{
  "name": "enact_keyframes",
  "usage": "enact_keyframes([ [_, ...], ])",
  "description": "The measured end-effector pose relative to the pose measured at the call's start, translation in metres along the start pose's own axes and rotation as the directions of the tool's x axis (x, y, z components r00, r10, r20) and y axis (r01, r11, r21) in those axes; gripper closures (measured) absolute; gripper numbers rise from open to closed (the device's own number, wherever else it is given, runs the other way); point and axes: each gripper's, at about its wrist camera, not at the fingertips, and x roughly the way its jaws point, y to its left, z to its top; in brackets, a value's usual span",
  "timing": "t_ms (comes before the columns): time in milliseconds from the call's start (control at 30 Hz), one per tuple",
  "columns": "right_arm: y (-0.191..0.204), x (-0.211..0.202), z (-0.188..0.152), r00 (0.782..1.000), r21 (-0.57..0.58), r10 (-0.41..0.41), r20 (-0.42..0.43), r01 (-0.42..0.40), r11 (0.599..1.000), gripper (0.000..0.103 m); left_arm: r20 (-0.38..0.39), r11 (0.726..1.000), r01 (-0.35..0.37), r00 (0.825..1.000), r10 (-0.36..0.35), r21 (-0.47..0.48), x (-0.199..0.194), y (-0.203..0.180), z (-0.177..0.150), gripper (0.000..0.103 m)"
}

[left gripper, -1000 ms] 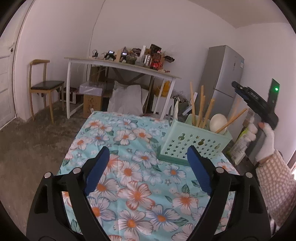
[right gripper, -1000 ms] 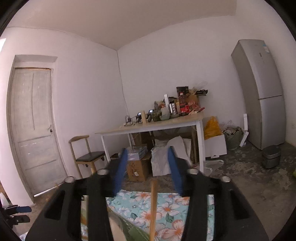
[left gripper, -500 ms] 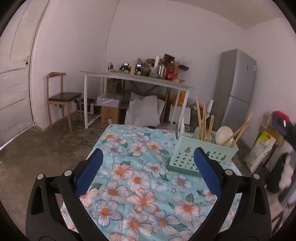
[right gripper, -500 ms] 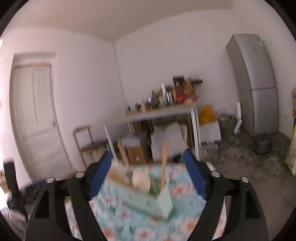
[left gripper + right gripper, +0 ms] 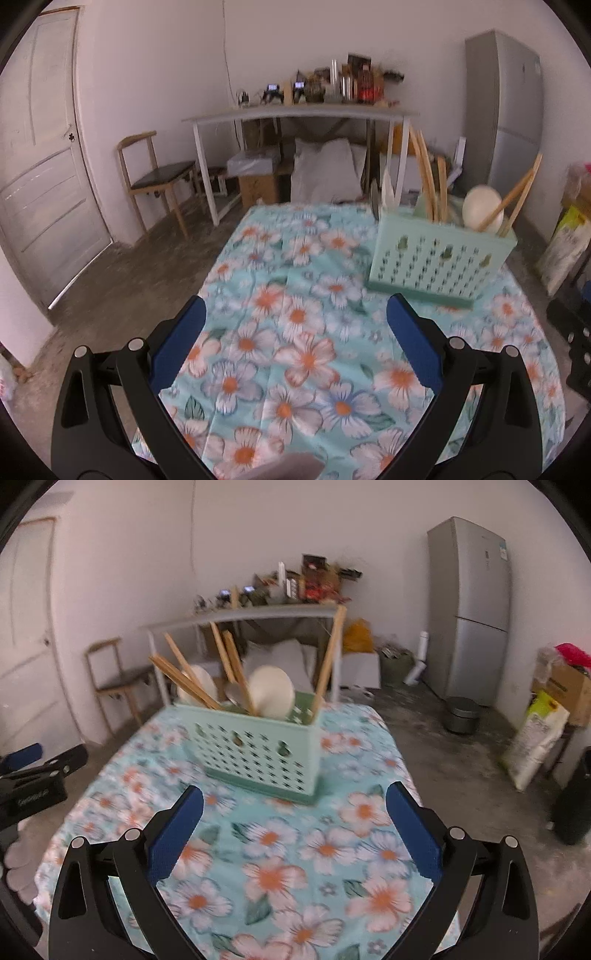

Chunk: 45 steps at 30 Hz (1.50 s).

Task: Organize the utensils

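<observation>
The left wrist view looks forward and downward from above the near edge of the flowered table (image 5: 295, 350), with the green basket (image 5: 439, 266) standing toward the far right corner, some way off. The right wrist view faces the same way from a spot further right, so the basket (image 5: 258, 753) stands nearer and almost centred. Both share the tabletop, basket, white desk (image 5: 295, 112) and fridge (image 5: 469, 609) behind.

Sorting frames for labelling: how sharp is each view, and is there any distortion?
Left wrist view: fairly sharp, mint-green perforated plastic basket crisp, fisheye bends the white door. Right wrist view: softly motion-blurred, basket and floral tablecloth smeared.
</observation>
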Motion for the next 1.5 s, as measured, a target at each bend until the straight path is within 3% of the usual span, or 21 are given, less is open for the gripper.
enact_keyframes([
  [133,-0.008,0.005,0.001,0.996,0.034,-0.084,-0.021,0.085,0.996,0.007,-0.033,1.0,-0.017,0.999,0.017,0.009,0.003,-0.002,-0.004,0.008],
  [300,-0.013,0.008,0.0,0.993,0.04,-0.116,-0.032,0.117,0.992,0.007,-0.058,0.999,-0.043,0.997,0.042,-0.008,0.006,0.001,-0.005,0.008],
  [667,-0.01,0.016,-0.002,0.991,0.03,-0.123,-0.053,0.125,0.992,0.007,-0.079,0.995,-0.092,0.993,0.089,-0.041,0.01,0.011,-0.004,0.008],
  [1500,-0.007,0.02,-0.003,0.992,0.023,-0.113,-0.061,0.115,0.993,0.007,-0.087,0.995,-0.09,0.992,0.086,-0.037,0.012,0.011,-0.005,0.008],
])
